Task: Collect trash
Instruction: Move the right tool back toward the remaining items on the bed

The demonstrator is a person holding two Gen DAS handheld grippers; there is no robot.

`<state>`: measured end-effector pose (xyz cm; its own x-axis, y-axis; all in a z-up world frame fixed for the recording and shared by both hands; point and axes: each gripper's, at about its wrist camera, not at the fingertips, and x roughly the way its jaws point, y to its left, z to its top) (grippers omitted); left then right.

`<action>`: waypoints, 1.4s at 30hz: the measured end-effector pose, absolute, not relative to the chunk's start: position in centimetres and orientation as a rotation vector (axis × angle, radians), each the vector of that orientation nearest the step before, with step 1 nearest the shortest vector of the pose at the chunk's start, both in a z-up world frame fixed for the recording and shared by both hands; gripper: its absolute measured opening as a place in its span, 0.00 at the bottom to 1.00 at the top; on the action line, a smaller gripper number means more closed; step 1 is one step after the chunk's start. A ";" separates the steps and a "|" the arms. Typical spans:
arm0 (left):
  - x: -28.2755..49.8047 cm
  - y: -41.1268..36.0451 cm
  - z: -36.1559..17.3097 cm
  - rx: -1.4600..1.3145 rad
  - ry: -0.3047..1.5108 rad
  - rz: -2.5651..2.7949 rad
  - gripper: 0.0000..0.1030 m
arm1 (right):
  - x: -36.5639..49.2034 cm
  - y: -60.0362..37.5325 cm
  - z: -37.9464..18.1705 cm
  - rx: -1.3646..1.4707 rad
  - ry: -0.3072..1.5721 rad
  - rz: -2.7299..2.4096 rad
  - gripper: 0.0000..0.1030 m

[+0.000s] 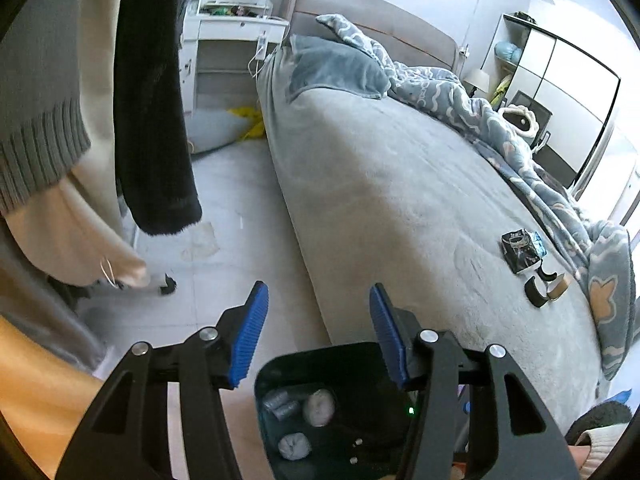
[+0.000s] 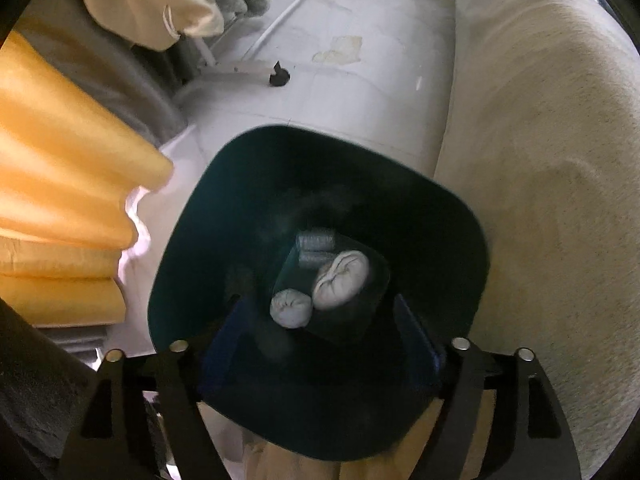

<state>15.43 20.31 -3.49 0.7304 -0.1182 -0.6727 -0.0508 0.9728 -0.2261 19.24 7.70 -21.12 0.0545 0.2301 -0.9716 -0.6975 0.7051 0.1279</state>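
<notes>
Bedroom floor tiles [image 1: 236, 200] run up the middle of the left wrist view, with hanging clothes [image 1: 156, 100] at upper left and a grey bed [image 1: 400, 200] filling the right. At the bottom centre a dark trash bin [image 1: 280, 364] stands on the floor against the bed's edge, handy for anything picked off the bed. The left gripper [image 1: 318, 320] hangs above the bin, its jaws parted with nothing between them. Crumpled tissue wads [image 2: 340, 276] already lie in the bin's bottom. The right gripper [image 2: 320, 356] points almost straight down into the bin's mouth, jaws wide and empty, which suggests a drop. At far right of the left wrist view, a black wrapper [image 1: 522, 250] and curled tape scraps [image 1: 546, 288] remain on the bed, probably next.
</notes>
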 end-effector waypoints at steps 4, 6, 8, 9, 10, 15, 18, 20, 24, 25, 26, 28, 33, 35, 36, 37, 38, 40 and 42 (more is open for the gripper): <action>15.7 20.1 -2.3 -0.264 0.731 -0.050 0.58 | 19.0 7.5 -20.5 -0.426 1.318 0.751 0.78; 15.9 19.7 -1.5 -0.266 0.705 -0.063 0.61 | 18.9 7.3 -19.2 -0.414 1.279 0.764 0.78; 16.0 19.4 -1.0 -0.268 0.692 -0.070 0.63 | 18.8 7.0 -17.5 -0.402 1.229 0.778 0.78; 16.2 19.2 -0.7 -0.277 0.688 -0.076 0.63 | 18.7 6.8 -16.9 -0.398 1.210 0.782 0.78; 16.4 19.1 -0.6 -0.284 0.683 -0.083 0.65 | 18.6 6.6 -16.0 -0.399 1.182 0.784 0.78; 17.5 18.0 -0.4 -0.336 0.681 -0.108 0.70 | 18.4 4.8 -12.0 -0.402 1.055 0.778 0.80; 18.0 17.2 -0.1 -0.335 0.679 -0.121 0.72 | 18.9 3.1 -10.0 -0.392 0.996 0.755 0.80; 18.3 16.1 0.3 -0.324 0.668 -0.135 0.76 | 19.3 1.8 -8.9 -0.383 0.964 0.738 0.81; 19.1 14.4 0.4 -0.314 0.668 -0.154 0.79 | 20.1 -0.8 -7.2 -0.367 0.912 0.697 0.82; 19.3 14.1 0.3 -0.314 0.671 -0.156 0.79 | 20.4 -1.5 -6.8 -0.360 0.899 0.684 0.82; 19.6 13.6 0.3 -0.315 0.675 -0.161 0.79 | 20.6 -2.1 -6.5 -0.356 0.891 0.673 0.82; 20.0 12.9 0.2 -0.317 0.677 -0.175 0.80 | 21.1 -3.6 -5.8 -0.342 0.873 0.647 0.82; 21.1 10.8 0.0 -0.309 0.684 -0.197 0.81 | 22.3 -7.6 -4.7 -0.301 0.842 0.583 0.83; 21.7 9.8 -0.3 -0.305 0.693 -0.208 0.81 | 22.5 -8.9 -4.5 -0.290 0.835 0.565 0.83; 22.1 9.2 -0.4 -0.302 0.697 -0.214 0.82 | 22.8 -9.9 -4.3 -0.281 0.830 0.552 0.83; 22.2 8.8 -0.5 -0.299 0.701 -0.217 0.82 | 22.8 -10.5 -4.2 -0.278 0.826 0.545 0.83; 22.5 8.3 -0.6 -0.297 0.706 -0.220 0.82 | 23.0 -11.3 -4.1 -0.272 0.819 0.533 0.83; 23.0 7.4 -0.9 -0.296 0.712 -0.232 0.82 | 23.1 -12.4 -3.8 -0.265 0.810 0.517 0.83; 23.4 6.6 -1.2 -0.295 0.719 -0.241 0.82 | 23.3 -13.9 -3.7 -0.255 0.798 0.496 0.83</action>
